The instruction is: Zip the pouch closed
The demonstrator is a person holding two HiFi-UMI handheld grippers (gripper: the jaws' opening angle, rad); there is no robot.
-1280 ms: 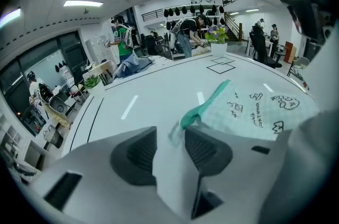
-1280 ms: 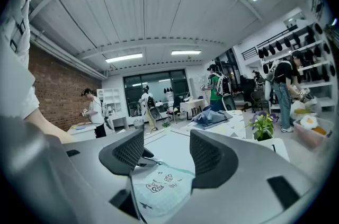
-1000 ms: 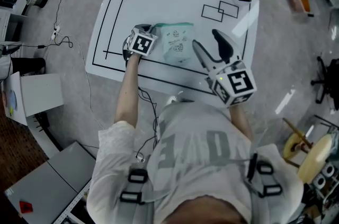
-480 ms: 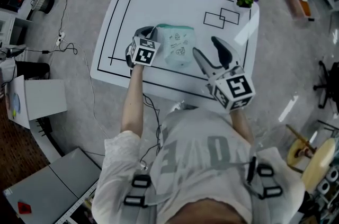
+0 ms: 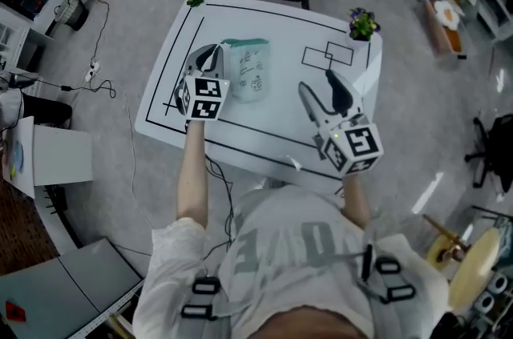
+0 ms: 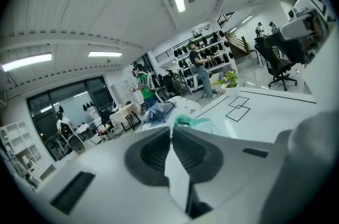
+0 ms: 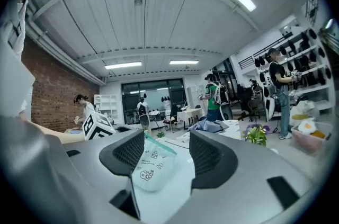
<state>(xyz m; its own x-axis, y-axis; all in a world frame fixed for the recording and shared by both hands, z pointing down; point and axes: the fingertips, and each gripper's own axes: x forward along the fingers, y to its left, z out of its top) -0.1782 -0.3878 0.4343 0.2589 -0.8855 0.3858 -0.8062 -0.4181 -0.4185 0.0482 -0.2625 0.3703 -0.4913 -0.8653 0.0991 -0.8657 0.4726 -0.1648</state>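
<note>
Left gripper point(image 6: 172, 128) pinched tight on the pale printed plastic pouch point(image 5: 247, 71) at its teal-zip edge, likely anchoring it. Right gripper point(image 5: 319, 85) gaping, empty, probably kept free for zipping.

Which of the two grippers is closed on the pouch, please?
The left gripper: its jaws pinch the pouch, while the right gripper stands open and apart.

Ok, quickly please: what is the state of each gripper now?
Left gripper: closed, holding the edge of the pouch.
Right gripper: open, holding nothing.
</note>
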